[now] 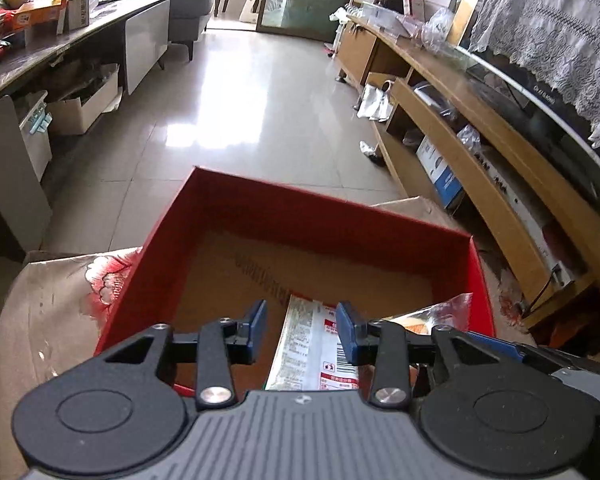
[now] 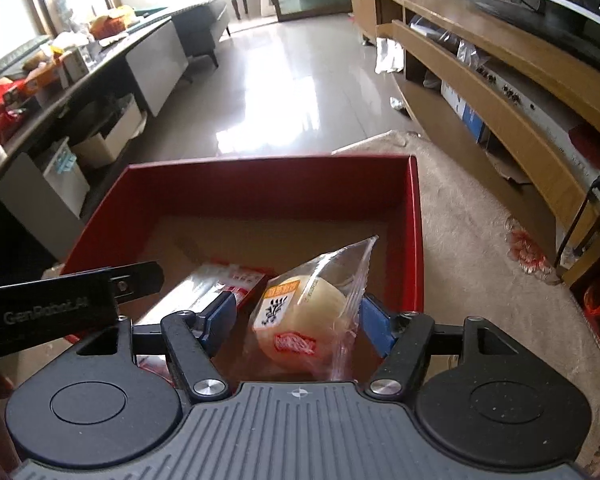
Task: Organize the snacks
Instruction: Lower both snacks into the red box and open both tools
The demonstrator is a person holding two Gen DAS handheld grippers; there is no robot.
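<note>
A red cardboard box [image 1: 260, 204] with a brown floor stands on a flowered cloth; it also shows in the right wrist view [image 2: 260, 184]. A white and red snack packet [image 1: 312, 344] lies in its near part, below my left gripper [image 1: 301, 330], which is open and empty above it. In the right wrist view the same packet [image 2: 216, 284] lies left of a clear bag with a pale round bun [image 2: 300, 312]. My right gripper [image 2: 296, 320] is open, its jaws either side of the bun bag without pressing it. The bag's corner shows in the left wrist view [image 1: 440, 314].
The box sits on a beige cloth with red flowers [image 1: 60, 304] [image 2: 480, 248]. A wooden TV stand [image 1: 480, 152] [image 2: 500, 80] runs along the right. A dark table with snack boxes [image 1: 40, 28] [image 2: 40, 76] stands at the left. Tiled floor [image 1: 240, 100] lies beyond.
</note>
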